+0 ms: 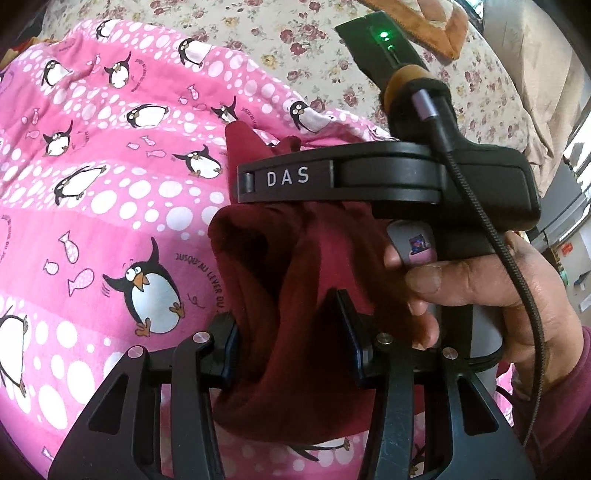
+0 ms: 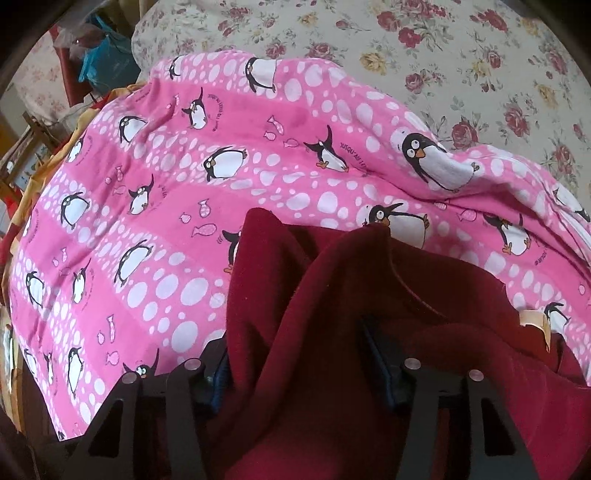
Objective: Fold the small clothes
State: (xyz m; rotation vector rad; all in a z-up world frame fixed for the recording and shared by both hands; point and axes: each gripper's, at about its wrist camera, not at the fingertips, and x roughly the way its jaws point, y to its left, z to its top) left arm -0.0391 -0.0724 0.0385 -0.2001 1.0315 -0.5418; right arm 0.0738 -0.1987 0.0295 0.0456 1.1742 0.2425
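A dark red garment (image 1: 295,280) hangs bunched above the pink penguin blanket (image 1: 92,177). My left gripper (image 1: 291,339) has the red cloth between its fingers, which stand apart with cloth filling the gap. The right gripper's black body marked DAS (image 1: 332,177) crosses the left wrist view, held in a hand (image 1: 480,288), with red cloth above and below it. In the right wrist view the red garment (image 2: 332,314) drapes over and between my right gripper (image 2: 299,362). Its fingers stand apart around a thick fold.
The pink blanket (image 2: 147,221) lies on a floral bedsheet (image 2: 461,74). An orange cushion (image 1: 436,26) sits at the far edge. Clutter with a blue bag (image 2: 99,55) is beyond the bed's left side. A cream tag (image 2: 535,321) shows at right.
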